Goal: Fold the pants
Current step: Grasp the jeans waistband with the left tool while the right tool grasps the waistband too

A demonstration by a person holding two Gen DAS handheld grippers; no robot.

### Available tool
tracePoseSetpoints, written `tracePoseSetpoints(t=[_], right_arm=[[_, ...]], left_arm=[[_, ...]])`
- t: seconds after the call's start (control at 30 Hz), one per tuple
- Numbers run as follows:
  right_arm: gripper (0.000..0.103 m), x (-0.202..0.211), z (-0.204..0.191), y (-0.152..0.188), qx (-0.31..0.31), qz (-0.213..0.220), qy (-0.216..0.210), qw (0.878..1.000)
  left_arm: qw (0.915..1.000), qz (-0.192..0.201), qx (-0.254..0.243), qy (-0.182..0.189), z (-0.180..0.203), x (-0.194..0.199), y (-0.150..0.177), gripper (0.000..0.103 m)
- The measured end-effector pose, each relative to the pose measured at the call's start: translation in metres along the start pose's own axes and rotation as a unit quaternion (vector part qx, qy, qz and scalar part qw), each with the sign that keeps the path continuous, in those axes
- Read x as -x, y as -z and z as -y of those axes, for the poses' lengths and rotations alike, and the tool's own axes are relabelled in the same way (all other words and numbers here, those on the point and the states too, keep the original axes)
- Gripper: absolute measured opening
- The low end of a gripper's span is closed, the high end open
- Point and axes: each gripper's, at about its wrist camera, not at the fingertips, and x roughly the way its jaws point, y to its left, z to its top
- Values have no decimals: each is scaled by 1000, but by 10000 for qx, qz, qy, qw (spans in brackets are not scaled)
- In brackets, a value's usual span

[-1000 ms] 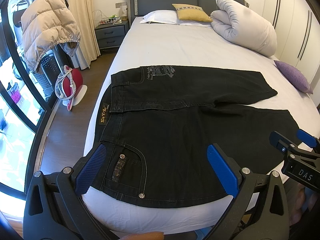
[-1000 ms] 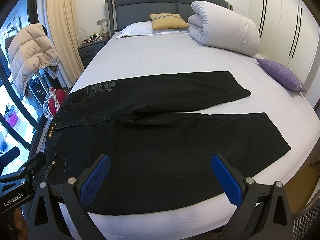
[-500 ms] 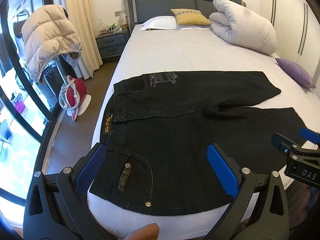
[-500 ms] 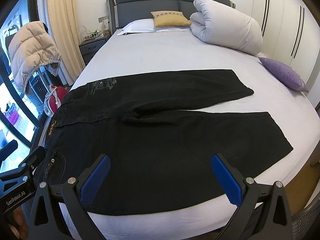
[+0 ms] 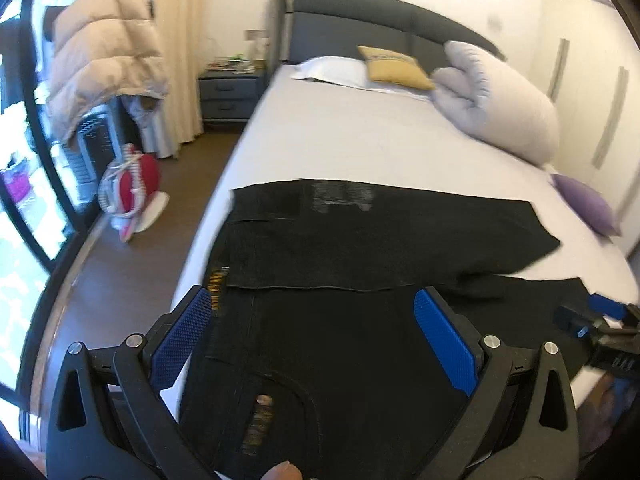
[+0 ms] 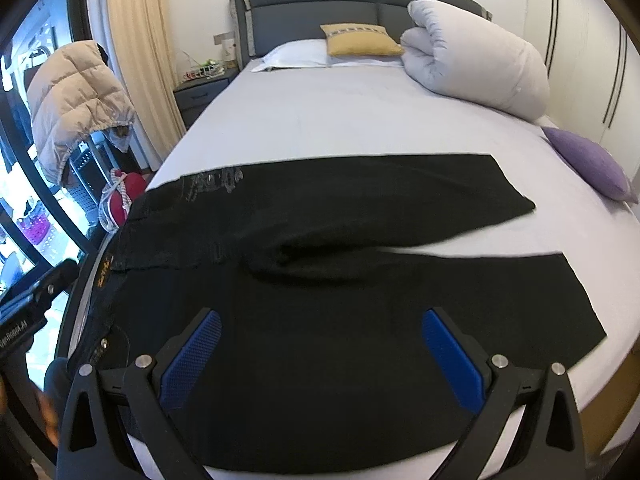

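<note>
Both tongs are spread wide, nothing between the blue pads. The left tongs (image 5: 314,340) hover over the waistband end of the black denim pants (image 5: 360,320), with the back pocket and its rivet right under them at 6 o'clock. The right tongs (image 6: 322,354) hang over the nearer leg, around the thigh, not touching the cloth as far as I can tell.

The pants lie flat across the foot of the grey-sheeted bed (image 6: 360,120), waist at 9 o'clock, both legs running toward 3 o'clock, split in a narrow V. Further up at 12 o'clock there's a rolled white duvet (image 6: 476,60) and a mustard cushion (image 6: 360,40); a small purple pillow (image 6: 592,168) sits at 2 o'clock.
</note>
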Motion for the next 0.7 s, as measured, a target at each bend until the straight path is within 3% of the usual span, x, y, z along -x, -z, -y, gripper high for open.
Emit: tracePoseSetpoints(t=[0.1, 0.2, 0.33, 0.47, 0.57, 0.6, 0.7], right_arm=[[103, -13, 5, -14, 69, 32, -47, 10000], [103, -27, 8, -32, 224, 70, -117, 9997], [103, -49, 13, -56, 424, 137, -241, 9987], [100, -74, 15, -77, 829, 102, -520, 9951], [87, -99, 11, -89, 1284, -126, -756, 9888], [84, -105, 11, -91, 1365, -194, -820, 9870], [82, -120, 6, -97, 1622, -332, -1147, 9795]], left_arm=[[9983, -297, -61, -507, -9, -20, -7, 103], [9962, -547, 40, -675, -24, -45, -26, 103], [9960, -321, -427, -721, -37, -87, -72, 103], [9914, -372, -1244, -158, -43, -143, -129, 103], [9747, -996, -1913, 590, -40, -201, -160, 103], [9644, -1341, -2099, 884, -39, -227, -169, 103], [9430, -1959, -2372, 1270, -37, -279, -181, 103]])
